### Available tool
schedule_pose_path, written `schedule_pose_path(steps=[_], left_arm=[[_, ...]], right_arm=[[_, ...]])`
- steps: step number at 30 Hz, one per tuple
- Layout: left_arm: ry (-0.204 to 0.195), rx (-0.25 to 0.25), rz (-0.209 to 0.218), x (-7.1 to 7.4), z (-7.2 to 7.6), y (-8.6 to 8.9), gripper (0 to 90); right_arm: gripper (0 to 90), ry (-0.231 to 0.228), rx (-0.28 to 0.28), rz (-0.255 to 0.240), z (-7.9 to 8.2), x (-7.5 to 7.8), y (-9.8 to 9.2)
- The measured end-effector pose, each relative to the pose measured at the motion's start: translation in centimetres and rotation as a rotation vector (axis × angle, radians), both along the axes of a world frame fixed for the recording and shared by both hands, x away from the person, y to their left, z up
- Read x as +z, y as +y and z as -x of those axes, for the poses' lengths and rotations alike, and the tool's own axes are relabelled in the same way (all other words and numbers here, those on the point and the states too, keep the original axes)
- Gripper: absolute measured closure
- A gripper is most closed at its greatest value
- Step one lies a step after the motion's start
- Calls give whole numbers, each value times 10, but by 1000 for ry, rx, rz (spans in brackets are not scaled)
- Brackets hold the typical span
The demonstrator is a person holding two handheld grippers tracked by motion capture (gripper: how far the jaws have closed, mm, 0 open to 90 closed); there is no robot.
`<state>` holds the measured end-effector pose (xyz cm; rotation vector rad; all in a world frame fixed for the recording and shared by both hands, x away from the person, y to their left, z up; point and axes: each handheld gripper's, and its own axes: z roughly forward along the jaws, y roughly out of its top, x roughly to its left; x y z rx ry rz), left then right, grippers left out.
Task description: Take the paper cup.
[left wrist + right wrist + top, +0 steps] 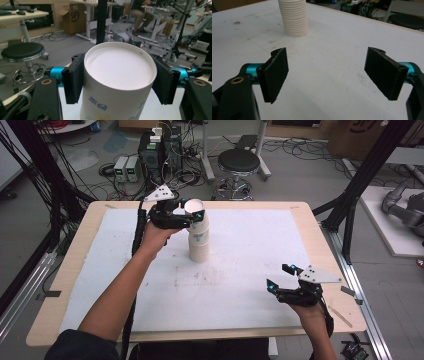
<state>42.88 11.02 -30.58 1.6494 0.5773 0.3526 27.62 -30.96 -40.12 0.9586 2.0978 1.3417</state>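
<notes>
Paper cup [117,82], frame centre, topping stack [198,245] | left gripper [117,77] squeezes its rim; light, crushable, grip gently | right gripper [329,75] wide apart, holding nothing, lower right.

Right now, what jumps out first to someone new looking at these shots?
The left claw is shut on the top paper cup of the cup stack, toward the far middle of the white mat; in the left gripper view its black pads press the cup's sides just below the rim. The right claw sits near the mat's near right corner, wide open with nothing between its pads.
</notes>
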Motion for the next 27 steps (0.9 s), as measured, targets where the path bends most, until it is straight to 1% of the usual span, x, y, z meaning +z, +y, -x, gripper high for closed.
schedule_pose_path(steps=[7, 8, 9, 10, 11, 12, 13, 15, 19, 22, 23, 25, 27], left_arm=[[-40, 10, 64, 22, 8, 14, 345], [-43, 11, 71, 24, 9, 17, 345], [-54, 15, 76, 28, 13, 23, 345], [-54, 15, 76, 28, 13, 23, 345], [-59, 21, 90, 31, 16, 30, 346], [-59, 21, 90, 31, 16, 30, 346], [-58, 29, 98, 32, 20, 37, 346], [-57, 33, 98, 31, 22, 40, 347], [-44, 42, 92, 27, 34, 53, 347], [-34, 44, 85, 19, 45, 62, 347], [-28, 45, 83, 15, 49, 64, 346], [-25, 49, 66, 9, 58, 69, 346], [-15, 50, 62, 3, 65, 73, 345]], right_arm=[[196, 2, 5, 2, 0, 0, 1], [196, 3, 5, 0, 0, 0, 1], [196, 0, 7, 1, -1, 0, 1], [196, 0, 7, 1, -1, 0, 1], [196, 3, 8, -3, -1, 0, 2], [196, 8, 7, -5, 0, 0, 2], [196, 5, 9, -3, -1, 0, 3], [196, 9, 15, -3, -1, 0, 5], [196, 13, 23, -5, -2, 1, 9], [195, 16, 26, -11, -2, 2, 10], [195, 22, 33, -23, -3, 5, 12], [195, 25, 39, -23, -4, 6, 13], [195, 33, 57, -27, -6, 11, 20]])
